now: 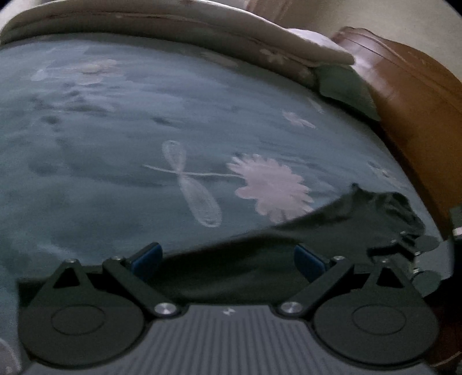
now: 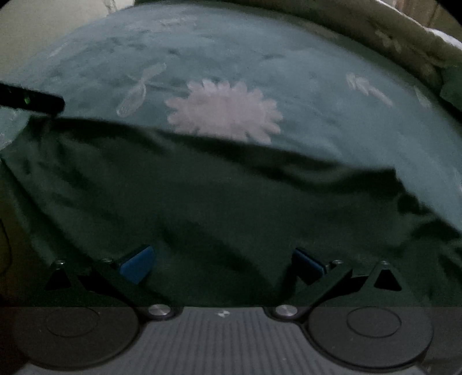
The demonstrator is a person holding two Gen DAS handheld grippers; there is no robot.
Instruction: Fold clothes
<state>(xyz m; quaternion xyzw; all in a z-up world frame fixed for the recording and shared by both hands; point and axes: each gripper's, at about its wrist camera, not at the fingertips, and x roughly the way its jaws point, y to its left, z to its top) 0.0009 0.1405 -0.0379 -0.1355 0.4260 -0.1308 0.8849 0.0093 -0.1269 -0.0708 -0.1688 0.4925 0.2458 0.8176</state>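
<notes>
A dark green garment (image 2: 202,207) is spread on a bed covered by a teal bedspread (image 1: 115,138), near the close edge, so that a flat, soft surface is available for folding. In the right wrist view the cloth fills the near half of the scene, its far edge lying across the lower petals of a large pale flower print (image 2: 223,111). The right gripper (image 2: 222,265) is held low over the garment with its blue-padded fingers (image 2: 137,264) spread wide and nothing between them; it is judged to be positioned for taking up a fold of cloth.

The left gripper (image 1: 228,259) is likewise held with fingers well apart, the garment's near-left part lying beneath and beyond the gap, not pinched. From there the cloth is seen running right to a bunched, crumpled end (image 1: 389,213).

The garment appears thin, matte and limp, marked by soft creases. The bedspread looks plush, with pale flower and dragonfly motifs. A folded beige quilt (image 1: 173,26) is laid along the far side, and a glossy brown wooden headboard (image 1: 418,95) stands at the far right.
</notes>
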